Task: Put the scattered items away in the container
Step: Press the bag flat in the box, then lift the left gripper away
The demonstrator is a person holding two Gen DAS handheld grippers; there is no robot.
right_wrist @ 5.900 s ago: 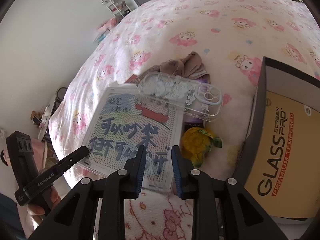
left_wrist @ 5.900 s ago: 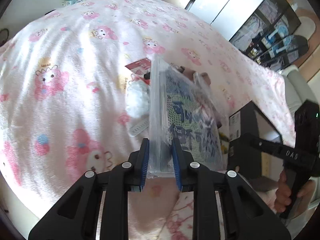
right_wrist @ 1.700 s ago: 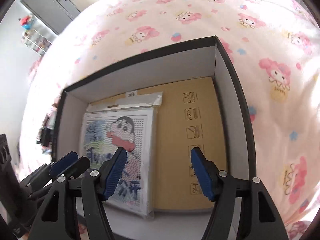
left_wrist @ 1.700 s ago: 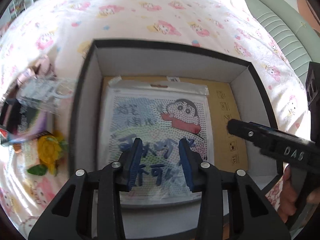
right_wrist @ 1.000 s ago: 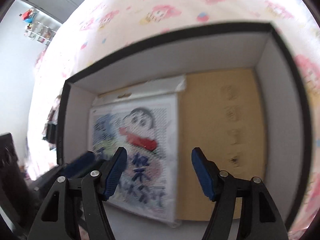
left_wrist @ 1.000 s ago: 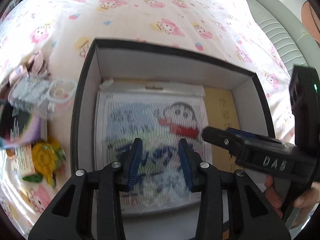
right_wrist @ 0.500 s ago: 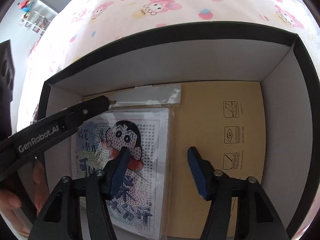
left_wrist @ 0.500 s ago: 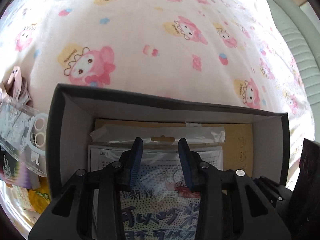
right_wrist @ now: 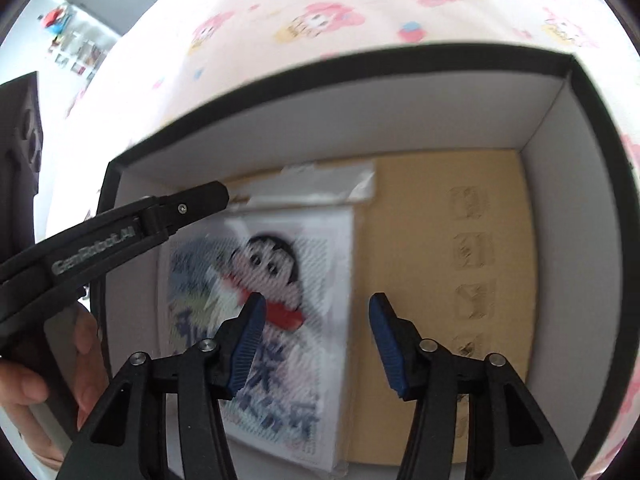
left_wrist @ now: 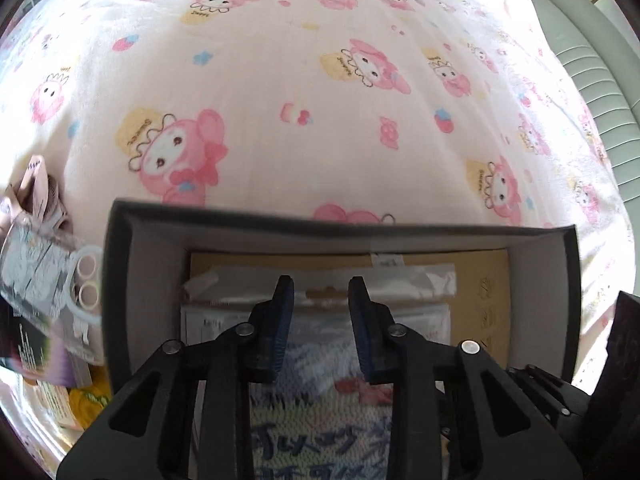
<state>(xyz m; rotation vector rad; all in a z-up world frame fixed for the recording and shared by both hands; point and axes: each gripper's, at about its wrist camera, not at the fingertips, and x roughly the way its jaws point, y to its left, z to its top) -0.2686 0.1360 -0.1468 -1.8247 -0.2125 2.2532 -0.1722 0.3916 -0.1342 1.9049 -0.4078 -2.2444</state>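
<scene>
The black box with white inner walls sits on the pink cartoon blanket; it also shows in the right wrist view. A bagged cartoon bead sheet lies flat on the box's left floor, also in the left wrist view. My left gripper is open and empty, low over the sheet's top edge. My right gripper is wide open and empty above the sheet's right edge. The left gripper's finger reaches in from the left.
Left of the box lie a clear phone case, a beige cloth, a yellow toy and a dark packet. The box's right floor is bare brown card. A green sofa stands far right.
The left gripper carried the bagged sheet into the box and let go. Both views have since tilted up and shifted slightly; the sheet stays flat on the box floor.
</scene>
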